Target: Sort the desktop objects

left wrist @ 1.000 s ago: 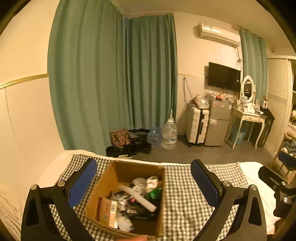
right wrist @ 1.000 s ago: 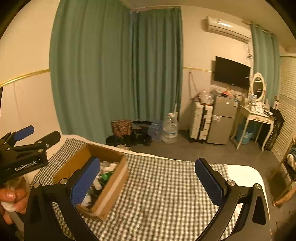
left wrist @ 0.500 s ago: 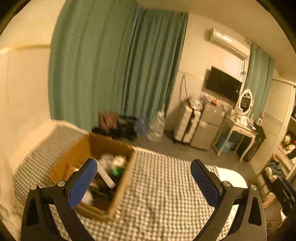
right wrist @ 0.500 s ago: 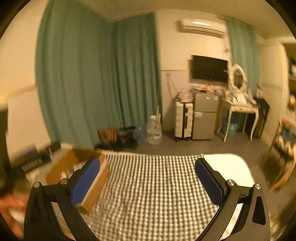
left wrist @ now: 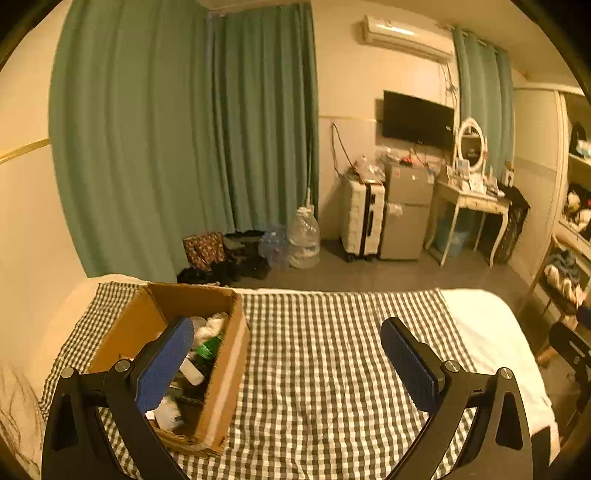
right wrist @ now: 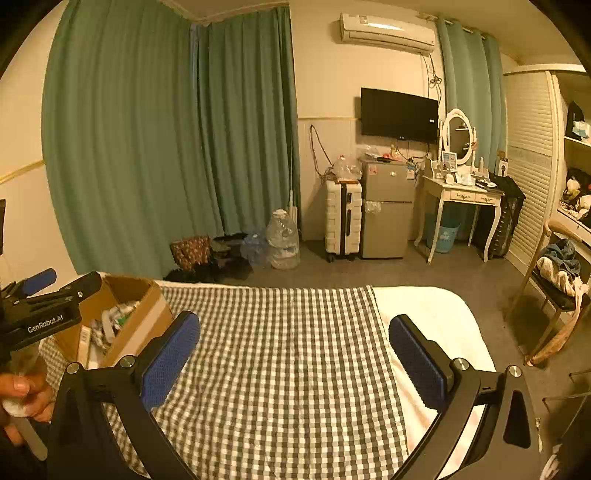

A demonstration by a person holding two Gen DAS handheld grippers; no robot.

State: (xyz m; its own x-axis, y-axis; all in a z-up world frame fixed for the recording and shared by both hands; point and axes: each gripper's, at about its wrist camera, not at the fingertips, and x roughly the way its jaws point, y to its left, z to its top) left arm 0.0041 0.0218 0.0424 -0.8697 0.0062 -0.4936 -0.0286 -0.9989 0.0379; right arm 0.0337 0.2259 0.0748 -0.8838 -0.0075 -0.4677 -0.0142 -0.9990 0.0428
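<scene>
Both grippers gaping, empty; cardboard box (left wrist: 225, 373) behind left gripper (left wrist: 288, 363) left finger.

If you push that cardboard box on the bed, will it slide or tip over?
The cardboard box would probably slide more than tip: it sits low and wide. The checked cloth under it looks loose, so it may bunch up. Its walls look slightly crushed at the base and may flex when pushed.

Quick count: one cardboard box (left wrist: 221, 373) near left, one checked cloth (right wrist: 288, 354) under it. Far side there's one suitcase (right wrist: 343, 218), one mini fridge (right wrist: 386, 206), one TV (right wrist: 399, 114), one AC unit (right wrist: 386, 27), one oval mirror (right wrist: 457, 136), and two big water jugs (right wrist: 282, 240).
</scene>
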